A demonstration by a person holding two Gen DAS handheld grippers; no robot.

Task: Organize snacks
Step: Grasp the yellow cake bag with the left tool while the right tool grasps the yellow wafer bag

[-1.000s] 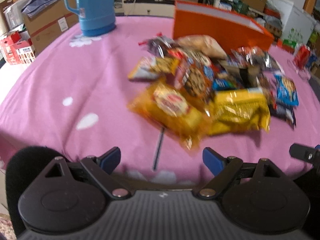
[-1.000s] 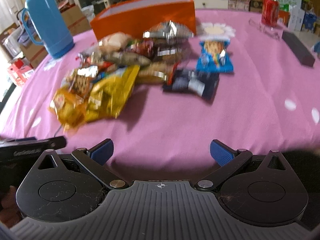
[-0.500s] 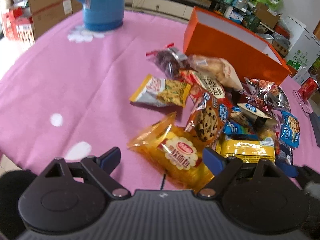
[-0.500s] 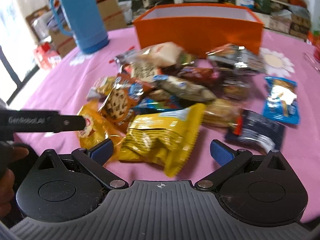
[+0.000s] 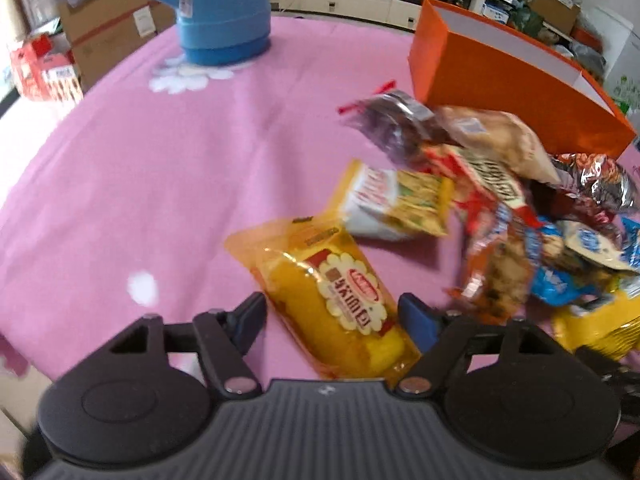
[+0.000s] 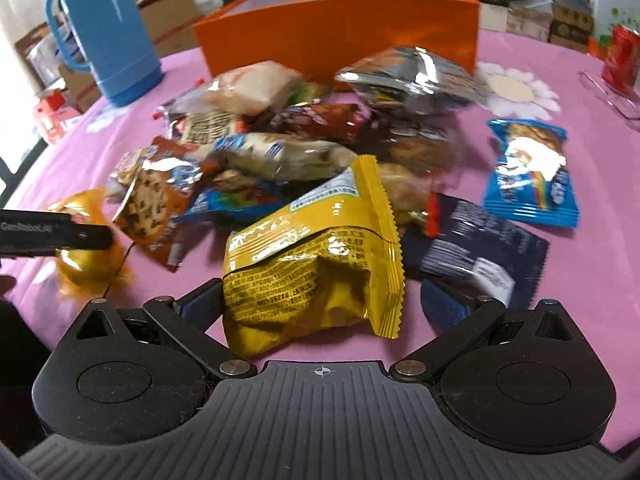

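Note:
A heap of snack packets (image 6: 300,140) lies on the pink tablecloth in front of an orange box (image 6: 340,28). My left gripper (image 5: 332,320) straddles a clear orange-yellow cake packet (image 5: 332,292) at the heap's near left. Its jaws are closing, with the blue pads close beside the packet's edges and no clear squeeze. My right gripper (image 6: 322,304) is open around a crumpled yellow bag (image 6: 312,264); the right pad stands clear of it. The left gripper's finger (image 6: 56,234) shows at the left edge of the right wrist view.
A blue thermos jug (image 5: 220,8) stands at the far left of the table. A blue packet (image 6: 528,172) and a dark navy packet (image 6: 476,244) lie right of the heap. A red can (image 6: 620,60) stands at the far right. Cardboard boxes and shelves surround the table.
Both grippers came forward and down to the heap. The cake packet now lies between the left jaws, which have narrowed, and the yellow bag between the right jaws.

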